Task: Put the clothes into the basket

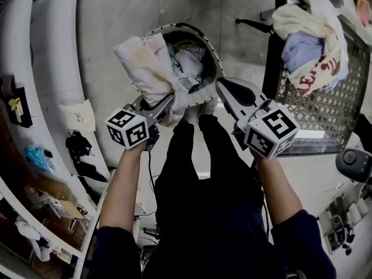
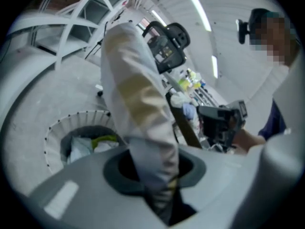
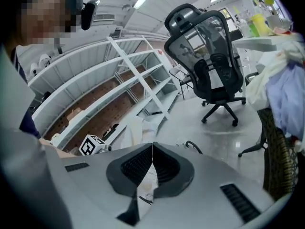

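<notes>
Cloth, soft and light: the cream-white crumpled garment (image 1: 148,63) hangs limp just over the round white-rimmed basket (image 1: 214,54), bunched between my left gripper's (image 1: 167,102) clamped jaws. My right gripper (image 1: 222,86) pinches a thin printed fabric edge (image 3: 147,182). I judge bunched folds the safest hold. I read no writing.

The head view looks steeply down from above onto the basket (image 1: 195,42) and the floor. Each gripper view sits just behind its own jaws, facing out across the room (so near that the white garment (image 2: 138,104) fills the left one). Head and left gripper views share the basket; head and right gripper views share the clothes heap (image 3: 281,94).
</notes>
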The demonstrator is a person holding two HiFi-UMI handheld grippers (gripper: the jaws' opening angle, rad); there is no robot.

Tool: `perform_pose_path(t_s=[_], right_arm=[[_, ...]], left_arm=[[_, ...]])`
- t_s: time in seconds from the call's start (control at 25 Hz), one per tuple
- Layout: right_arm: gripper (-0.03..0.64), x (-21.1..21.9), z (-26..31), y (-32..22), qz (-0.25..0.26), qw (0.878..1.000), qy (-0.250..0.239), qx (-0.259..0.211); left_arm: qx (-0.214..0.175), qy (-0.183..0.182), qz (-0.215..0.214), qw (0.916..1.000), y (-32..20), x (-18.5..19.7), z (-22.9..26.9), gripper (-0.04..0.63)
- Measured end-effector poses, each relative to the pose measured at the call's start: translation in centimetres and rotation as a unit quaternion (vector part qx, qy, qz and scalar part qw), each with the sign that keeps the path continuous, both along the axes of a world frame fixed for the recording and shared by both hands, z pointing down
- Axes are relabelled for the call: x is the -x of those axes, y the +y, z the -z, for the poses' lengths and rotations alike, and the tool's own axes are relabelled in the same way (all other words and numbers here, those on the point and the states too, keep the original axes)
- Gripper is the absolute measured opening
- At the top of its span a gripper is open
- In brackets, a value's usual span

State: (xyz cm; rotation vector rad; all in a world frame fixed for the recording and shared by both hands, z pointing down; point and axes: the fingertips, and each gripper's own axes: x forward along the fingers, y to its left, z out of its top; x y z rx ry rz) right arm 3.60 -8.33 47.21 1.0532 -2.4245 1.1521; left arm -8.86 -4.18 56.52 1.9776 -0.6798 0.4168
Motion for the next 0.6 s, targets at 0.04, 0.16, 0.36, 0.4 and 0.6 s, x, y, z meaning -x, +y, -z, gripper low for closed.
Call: perform_pose_path(t_s=[0.04, 0.16, 0.36, 0.4, 0.6], right_arm=[[0.008, 0.3, -0.7, 0.1, -0.003, 1.0, -0.001, 0.005], [0.008, 1.0, -2.8, 0.4, -0.002, 1.0, 0.002, 0.018], [0.006, 0.7, -6.2, 0.9, -0.004, 0.999, 0.012, 0.042], [0.008, 0.6, -6.8, 0.9, -0.005, 0.999, 0.015, 0.046], [0.007, 0.3, -9.6, 0.4, -0.011, 0.998, 0.022, 0.057]], left_arm=[[0.008, -0.004, -0.003, 1.0, -0.3, 0.0, -1.5, 0.118], [0.032, -0.023, -0.015, 0.9991, -1.1, 0.2, -6.1, 0.118], [0.061, -0.051, -0.038, 0.9961, -1.9, 0.4, -13.0, 0.118], [0.066, -0.059, -0.044, 0.9951, -2.0, 0.5, -14.3, 0.118], [0.089, -0.109, -0.08, 0.9868, -2.3, 0.9, -20.8, 0.12]])
